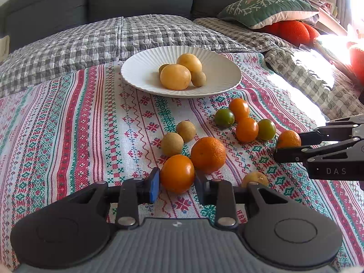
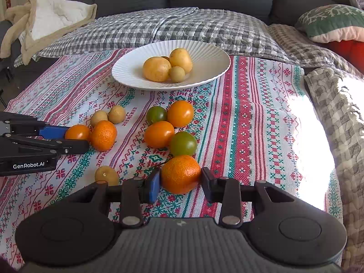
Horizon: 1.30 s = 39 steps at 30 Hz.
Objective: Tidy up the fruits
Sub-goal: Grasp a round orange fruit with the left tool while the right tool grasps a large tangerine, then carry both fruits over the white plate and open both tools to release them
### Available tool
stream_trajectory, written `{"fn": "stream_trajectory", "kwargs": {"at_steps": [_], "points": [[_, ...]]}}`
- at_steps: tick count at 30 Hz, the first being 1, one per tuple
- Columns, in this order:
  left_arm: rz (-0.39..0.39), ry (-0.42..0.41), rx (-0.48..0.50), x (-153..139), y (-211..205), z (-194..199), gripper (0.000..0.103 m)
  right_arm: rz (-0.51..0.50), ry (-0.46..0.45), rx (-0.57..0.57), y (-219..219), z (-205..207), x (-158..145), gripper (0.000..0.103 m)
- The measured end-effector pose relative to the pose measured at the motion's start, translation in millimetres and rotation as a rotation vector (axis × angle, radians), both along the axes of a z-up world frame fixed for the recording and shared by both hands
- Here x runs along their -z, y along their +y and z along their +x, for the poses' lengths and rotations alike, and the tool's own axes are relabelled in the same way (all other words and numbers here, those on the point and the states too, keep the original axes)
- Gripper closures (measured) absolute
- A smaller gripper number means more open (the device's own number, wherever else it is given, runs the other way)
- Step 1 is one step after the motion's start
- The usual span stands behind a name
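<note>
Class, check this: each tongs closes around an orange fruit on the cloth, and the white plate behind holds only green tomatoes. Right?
Not quite. The white plate holds yellow-brown fruits, not green tomatoes; the right wrist view shows it. The rest stands.

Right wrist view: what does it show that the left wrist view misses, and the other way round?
Only the right wrist view shows the cream blanket at the sofa's left end. Only the left wrist view shows the sunlit shelf past the green pillow.

Both show the white plate holding yellow fruit, the loose fruit on the patterned cloth, the left gripper closed on an orange tomato, and the right gripper closed on a mandarin.
</note>
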<state>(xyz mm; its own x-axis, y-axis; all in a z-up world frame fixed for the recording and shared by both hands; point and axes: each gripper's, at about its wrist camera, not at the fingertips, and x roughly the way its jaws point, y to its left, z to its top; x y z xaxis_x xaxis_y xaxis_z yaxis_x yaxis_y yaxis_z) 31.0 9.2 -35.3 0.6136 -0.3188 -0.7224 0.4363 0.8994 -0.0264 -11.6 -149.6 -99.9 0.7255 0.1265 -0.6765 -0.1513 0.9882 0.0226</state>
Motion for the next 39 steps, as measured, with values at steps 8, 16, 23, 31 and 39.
{"fn": "stream_trajectory", "kwargs": {"at_steps": [8, 16, 23, 31, 39], "points": [[-0.022, -0.014, 0.008, -12.7, -0.2, -2.7, 0.076, 0.018, -0.024, -0.003, 0.1, -0.2, -11.3, 0.069], [-0.052, -0.032, 0.011, -24.7, -2.4, -3.9, 0.076, 0.043, -0.053, 0.009, -1.2, 5.3, -25.6, 0.069], [-0.082, -0.051, 0.006, -36.0, -6.3, 2.0, 0.076, 0.057, -0.095, 0.011, -0.2, 13.6, -43.8, 0.069], [-0.109, -0.063, -0.016, -44.9, -8.9, 13.4, 0.076, 0.071, -0.134, 0.006, 1.4, 30.3, -63.0, 0.069], [-0.115, -0.044, -0.023, -53.4, -10.9, 49.7, 0.076, 0.114, -0.158, -0.006, 0.7, 54.7, -74.8, 0.069]]}}
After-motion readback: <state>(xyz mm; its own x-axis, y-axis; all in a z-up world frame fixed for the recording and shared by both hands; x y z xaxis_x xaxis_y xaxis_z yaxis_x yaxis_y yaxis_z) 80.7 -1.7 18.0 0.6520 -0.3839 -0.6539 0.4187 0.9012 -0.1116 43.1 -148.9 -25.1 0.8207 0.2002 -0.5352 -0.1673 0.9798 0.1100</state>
